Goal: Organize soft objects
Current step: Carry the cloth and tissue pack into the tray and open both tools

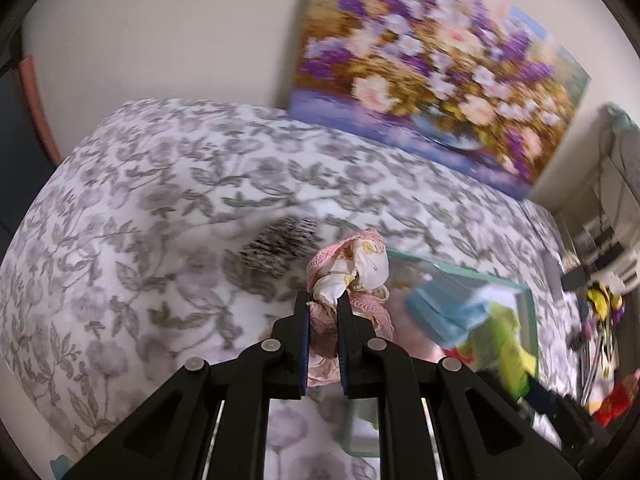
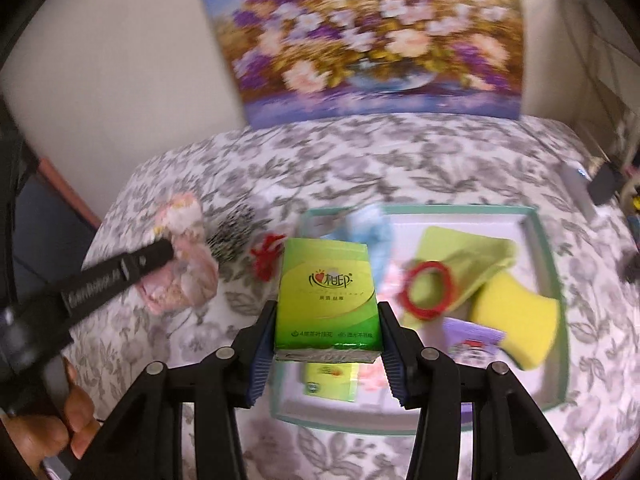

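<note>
My left gripper (image 1: 323, 300) is shut on a bunched pink and white cloth (image 1: 354, 264), lifted above the flowered bedspread (image 1: 140, 208). The same cloth (image 2: 188, 256) and the left gripper (image 2: 166, 250) show at the left of the right wrist view. My right gripper (image 2: 327, 312) is shut on a green tissue pack (image 2: 327, 296), held above the left side of a shallow teal-rimmed tray (image 2: 548, 240). In the tray lie a light blue cloth (image 2: 370, 228), a lime cloth (image 2: 460, 256), a red ring (image 2: 430, 290), a yellow sponge (image 2: 516, 324) and a second green pack (image 2: 330, 382).
A black-and-white speckled item (image 2: 232, 232) and a red tangled item (image 2: 266, 258) lie on the bedspread left of the tray. A flower painting (image 2: 372, 40) leans against the wall behind. Clutter and white shelving (image 1: 612, 216) stand at the right. A hand (image 2: 48, 428) holds the left gripper's handle.
</note>
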A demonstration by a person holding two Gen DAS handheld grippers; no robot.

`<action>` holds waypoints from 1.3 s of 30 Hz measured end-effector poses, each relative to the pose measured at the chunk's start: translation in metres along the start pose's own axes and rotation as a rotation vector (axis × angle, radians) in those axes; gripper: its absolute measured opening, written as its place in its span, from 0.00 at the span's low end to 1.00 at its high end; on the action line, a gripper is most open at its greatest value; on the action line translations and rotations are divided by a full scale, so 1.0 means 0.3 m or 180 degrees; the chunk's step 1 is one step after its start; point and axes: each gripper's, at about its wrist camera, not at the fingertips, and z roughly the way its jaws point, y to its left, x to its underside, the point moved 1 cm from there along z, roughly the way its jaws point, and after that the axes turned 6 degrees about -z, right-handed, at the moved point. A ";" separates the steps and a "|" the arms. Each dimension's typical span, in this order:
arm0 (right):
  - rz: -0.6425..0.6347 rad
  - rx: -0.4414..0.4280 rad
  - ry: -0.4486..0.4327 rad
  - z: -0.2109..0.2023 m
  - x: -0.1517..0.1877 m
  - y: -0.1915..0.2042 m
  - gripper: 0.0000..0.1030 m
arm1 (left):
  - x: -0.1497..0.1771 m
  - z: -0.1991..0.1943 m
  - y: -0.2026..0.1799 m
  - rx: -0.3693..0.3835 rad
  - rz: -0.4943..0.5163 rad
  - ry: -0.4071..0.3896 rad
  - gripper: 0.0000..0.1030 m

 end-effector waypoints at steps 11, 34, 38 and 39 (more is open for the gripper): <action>0.0615 0.0230 -0.0030 -0.054 0.011 -0.276 0.49 | 0.097 0.021 -0.207 0.0241 0.0462 0.0241 0.12; 0.0787 0.0281 0.0376 0.136 0.047 -0.394 0.50 | 0.233 0.282 -0.396 0.0252 0.0936 0.0808 0.13; 0.0765 0.0290 0.0380 0.135 0.044 -0.389 0.50 | 0.231 0.286 -0.393 0.0282 0.0902 0.0866 0.21; 0.0755 0.0287 0.0368 0.131 0.041 -0.386 0.50 | 0.229 0.282 -0.391 0.0290 0.0891 0.0870 0.28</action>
